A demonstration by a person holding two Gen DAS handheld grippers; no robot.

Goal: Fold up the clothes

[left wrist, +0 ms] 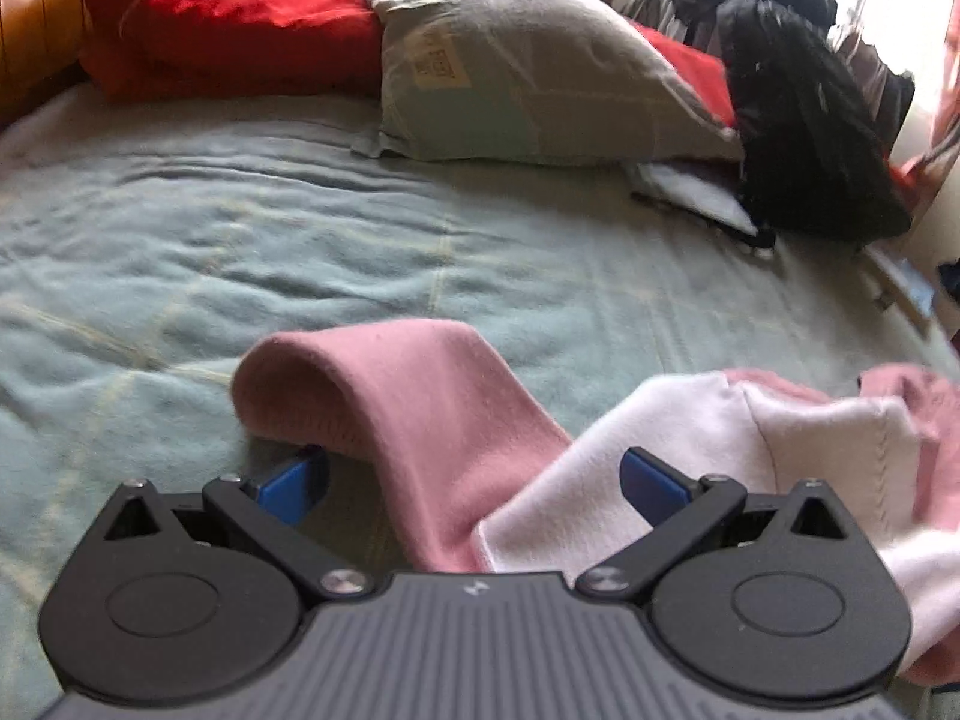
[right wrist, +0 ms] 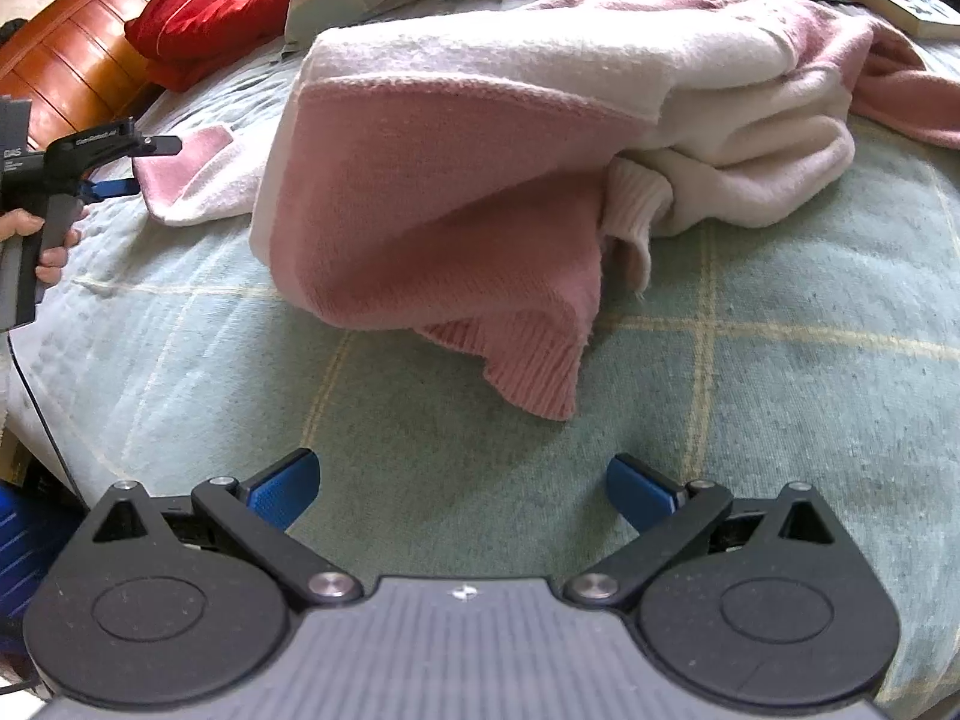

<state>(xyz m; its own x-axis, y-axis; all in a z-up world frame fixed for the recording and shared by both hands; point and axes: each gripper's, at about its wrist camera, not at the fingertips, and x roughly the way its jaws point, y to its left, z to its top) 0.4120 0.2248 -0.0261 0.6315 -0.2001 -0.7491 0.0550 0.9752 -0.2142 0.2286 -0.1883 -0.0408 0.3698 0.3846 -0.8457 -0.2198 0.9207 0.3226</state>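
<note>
A pink and white knit sweater (right wrist: 450, 180) lies crumpled on the green checked bedspread (right wrist: 780, 420). In the left wrist view its pink sleeve (left wrist: 408, 396) arches up between my left gripper's (left wrist: 474, 480) fingers, draping over the left blue pad (left wrist: 294, 489); the white part (left wrist: 600, 480) lies against the right pad. The left gripper is open. My right gripper (right wrist: 462, 492) is open over bare bedspread, a short way in front of the sweater's pink ribbed hem (right wrist: 540, 372), holding nothing. The right wrist view shows the left gripper (right wrist: 120, 162) at the far left, held by a hand (right wrist: 36, 240), at the sleeve's end.
A grey pillow (left wrist: 528, 60) and red pillows (left wrist: 228, 18) lie at the head of the bed by a wooden headboard (right wrist: 78, 48). A black backpack (left wrist: 810, 132) sits at the far right on papers. A book (right wrist: 888, 0) lies beyond the sweater.
</note>
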